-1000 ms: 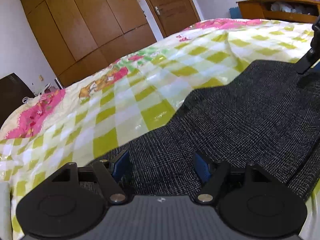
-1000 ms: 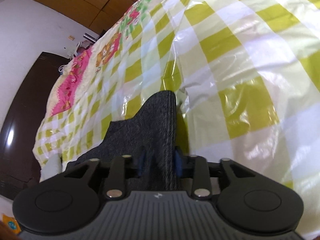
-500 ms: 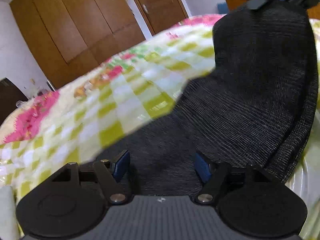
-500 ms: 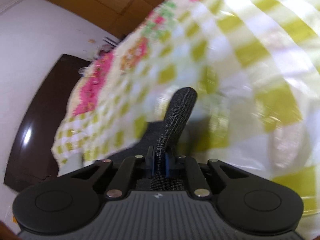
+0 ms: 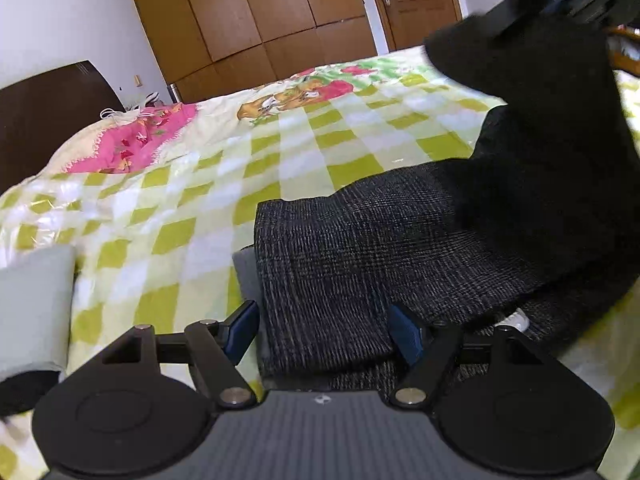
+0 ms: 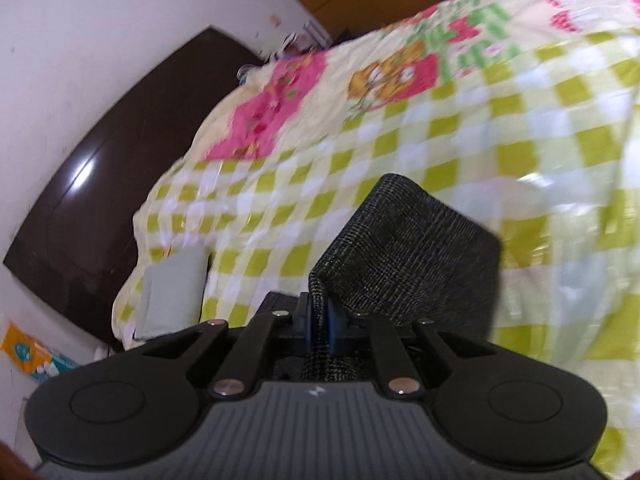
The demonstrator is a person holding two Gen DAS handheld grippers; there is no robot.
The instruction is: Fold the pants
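**Pants partly lifted off bed**

Dark grey woven pants (image 5: 360,248) lie on the green-checked bedspread (image 5: 168,236), one end raised. Right gripper (image 6: 318,330), jaws just closed, pinches a fold of fabric. Left gripper (image 5: 320,330) stands wide, pants between its pads, not pressed.

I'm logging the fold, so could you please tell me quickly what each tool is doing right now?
Left tool: open, pants lying between its fingers, not pinched.
Right tool: shut on a pants edge, jaws having just closed, cloth lifted off the bed.
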